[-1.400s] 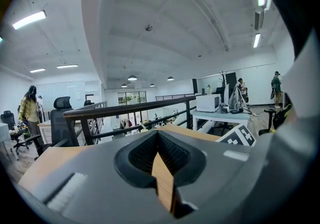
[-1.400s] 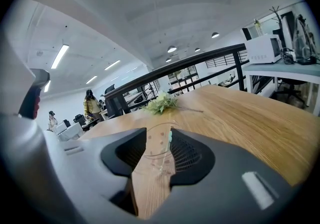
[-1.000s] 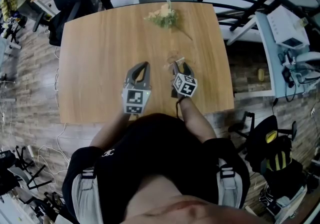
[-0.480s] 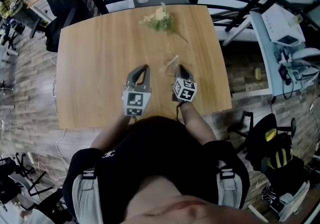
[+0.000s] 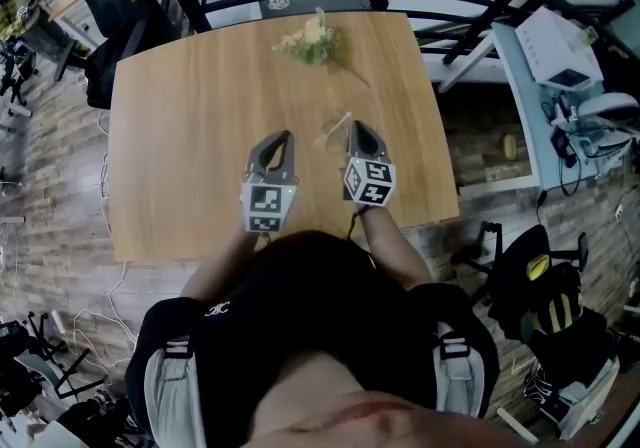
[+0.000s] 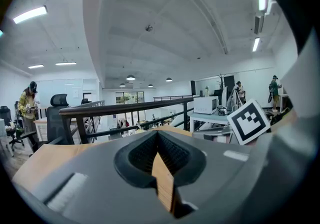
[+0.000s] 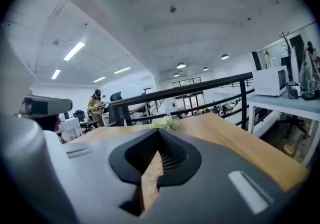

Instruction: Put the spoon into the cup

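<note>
The wooden table (image 5: 180, 136) takes up the middle of the head view, and most of its top is bare. The left half is free up to the left edge, and the far right corner is free too. Behind the far edge runs a dark railing (image 6: 125, 107), so the room for moving ends there. On the right side a strip of floor (image 5: 480, 151) separates the table from a white desk (image 5: 560, 36). The near edge is against the person's body (image 5: 320, 336).

A small bunch of flowers (image 5: 312, 41) lies near the far edge, a little right of the middle and well apart from both grippers.

Both grippers are over the near middle of the table, side by side and pointing to the far edge. The left gripper (image 5: 284, 136) has its jaws together with nothing between them. Only a thin strip of the table top shows through. The right gripper (image 5: 353, 124) has just been closing its jaws, and now they stand together as well.

The spoon (image 5: 333, 128) (a thin pale stick, hard to see against the wood) is just beside the tip of the right gripper. It slants from that tip toward the near left, into the gap between the two grippers. One end seems to meet the right tip, but I cannot tell if the jaws pinch it, because the right gripper view shows no spoon between them.
</note>
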{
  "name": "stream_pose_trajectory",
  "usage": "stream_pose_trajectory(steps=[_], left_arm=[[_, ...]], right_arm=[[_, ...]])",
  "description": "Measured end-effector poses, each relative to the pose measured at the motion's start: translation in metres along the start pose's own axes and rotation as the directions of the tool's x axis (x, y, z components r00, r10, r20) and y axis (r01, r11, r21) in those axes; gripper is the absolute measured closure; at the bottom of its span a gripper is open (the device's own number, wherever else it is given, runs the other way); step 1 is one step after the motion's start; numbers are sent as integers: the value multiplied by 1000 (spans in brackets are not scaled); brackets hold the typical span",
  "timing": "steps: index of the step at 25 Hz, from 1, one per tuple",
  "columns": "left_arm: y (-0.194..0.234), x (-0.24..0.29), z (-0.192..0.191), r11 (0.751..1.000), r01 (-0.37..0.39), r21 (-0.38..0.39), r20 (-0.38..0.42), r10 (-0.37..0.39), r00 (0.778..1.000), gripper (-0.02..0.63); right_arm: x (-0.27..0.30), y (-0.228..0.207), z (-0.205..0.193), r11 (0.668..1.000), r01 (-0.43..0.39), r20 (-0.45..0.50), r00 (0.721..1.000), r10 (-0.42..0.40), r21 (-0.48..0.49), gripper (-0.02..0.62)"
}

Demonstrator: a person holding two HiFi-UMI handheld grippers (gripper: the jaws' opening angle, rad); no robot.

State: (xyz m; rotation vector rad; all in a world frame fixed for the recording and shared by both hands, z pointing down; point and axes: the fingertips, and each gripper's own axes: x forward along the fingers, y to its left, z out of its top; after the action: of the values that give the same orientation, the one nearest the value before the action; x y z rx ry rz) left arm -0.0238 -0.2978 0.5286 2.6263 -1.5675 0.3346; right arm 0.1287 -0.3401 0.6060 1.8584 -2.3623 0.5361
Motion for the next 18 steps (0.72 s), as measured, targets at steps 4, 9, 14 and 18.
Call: stream_pose_trajectory(steps=[4, 9, 14, 18], left_arm=[[2, -1, 2, 1000, -6, -1, 6, 6, 1000, 595], [5, -4, 1, 1000, -9, 4, 9, 9, 1000, 595], [8, -4, 1, 1000, -9, -3, 10, 9, 1000, 595], [6, -4, 0, 1000, -3, -6, 12, 3, 1000, 594]], right_arm=[[-7, 14, 23, 998, -39, 52, 998, 41, -39, 592], [-24, 26, 46, 995, -67, 118, 990, 75, -68, 592], [-37, 26, 55, 996, -57, 157, 985, 68, -74, 594], [-40, 24, 57, 997, -38, 166, 985, 48, -64, 592]])
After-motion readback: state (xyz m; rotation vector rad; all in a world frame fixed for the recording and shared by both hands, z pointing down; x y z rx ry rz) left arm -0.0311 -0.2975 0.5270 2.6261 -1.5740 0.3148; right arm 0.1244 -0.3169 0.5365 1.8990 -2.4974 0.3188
